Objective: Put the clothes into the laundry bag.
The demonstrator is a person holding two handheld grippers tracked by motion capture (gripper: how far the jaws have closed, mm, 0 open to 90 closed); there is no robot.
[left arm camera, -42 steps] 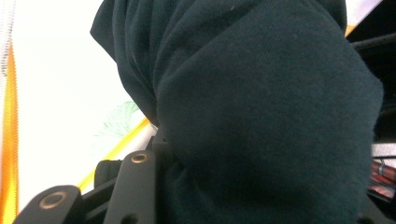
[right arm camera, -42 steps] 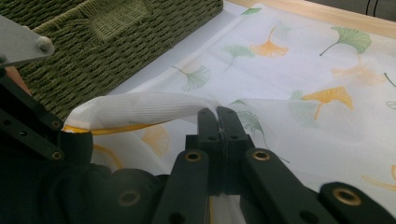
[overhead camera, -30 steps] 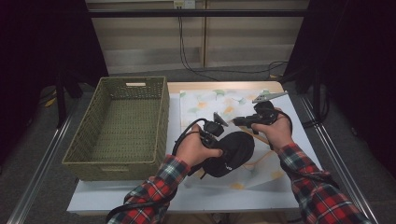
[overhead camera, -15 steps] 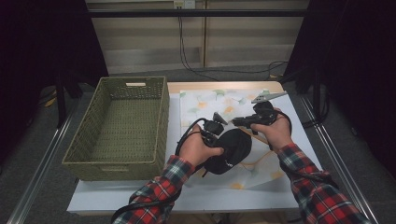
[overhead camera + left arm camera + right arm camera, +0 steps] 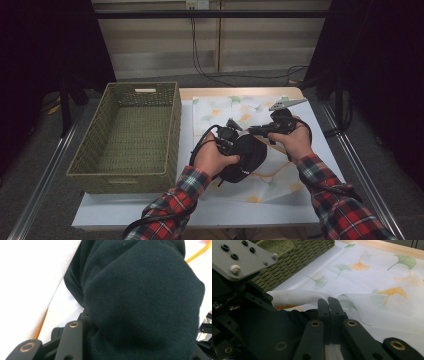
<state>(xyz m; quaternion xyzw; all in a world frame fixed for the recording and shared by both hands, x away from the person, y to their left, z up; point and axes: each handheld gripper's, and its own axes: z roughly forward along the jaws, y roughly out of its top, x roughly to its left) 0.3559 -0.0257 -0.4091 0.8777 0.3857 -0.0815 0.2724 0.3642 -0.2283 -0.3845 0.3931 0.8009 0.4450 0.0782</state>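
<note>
A dark fabric bundle (image 5: 246,159) rests on a white cloth printed with ginkgo leaves (image 5: 225,107) on the table. My left gripper (image 5: 238,142) is shut on the bundle, and the left gripper view has the dark fabric (image 5: 140,302) bulging between its jaws. My right gripper (image 5: 252,131) points left toward the bundle with its jaws pressed together. In the right gripper view, the right gripper (image 5: 329,301) pinches a raised fold of the white cloth (image 5: 297,297), with the dark fabric (image 5: 272,327) just below it.
An empty green woven basket (image 5: 172,125) stands at the left, beside the cloth; its wall (image 5: 307,255) runs behind the left gripper's grey plate (image 5: 239,258). The white tabletop (image 5: 115,210) ends close to the person. Metal rails run along both sides.
The left hand and the dark bundle have shifted slightly up and toward the right gripper. The right hand has stayed put.
</note>
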